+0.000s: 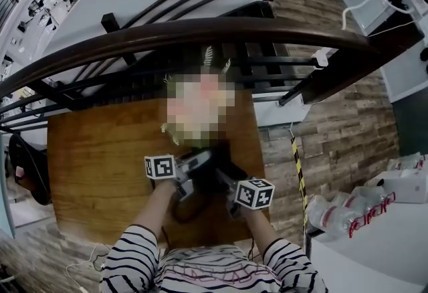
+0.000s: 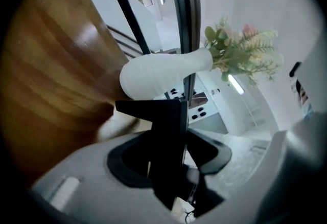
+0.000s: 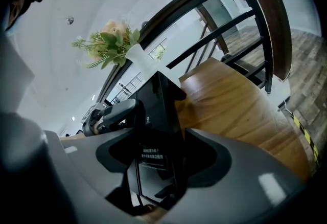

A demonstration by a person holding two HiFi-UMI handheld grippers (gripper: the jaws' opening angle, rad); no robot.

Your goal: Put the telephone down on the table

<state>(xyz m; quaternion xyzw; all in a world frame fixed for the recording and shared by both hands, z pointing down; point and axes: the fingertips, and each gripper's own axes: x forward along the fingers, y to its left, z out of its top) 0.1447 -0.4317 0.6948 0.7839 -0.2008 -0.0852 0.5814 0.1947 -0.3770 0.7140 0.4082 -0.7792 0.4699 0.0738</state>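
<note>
While both tongs grip it from opposite sides, the black telephone (image 1: pixel 215 174) hangs over the near part of the wooden table (image 1: pixel 93 158) — the left gripper (image 1: pixel 189 176) clamps one side and the right gripper (image 1: pixel 233 192) the other, each with jaws fairly wide around the dark body. Just beyond stands a white vase (image 2: pixel 158 72) of flowers (image 2: pixel 240 54) — whether the telephone touches the wood cannot be told.

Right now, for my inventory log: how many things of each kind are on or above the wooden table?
Telephone: 1
Vase of flowers: 1
Hand-held grippers: 2 (left hand-held gripper, right hand-held gripper)
Total: 4
</note>
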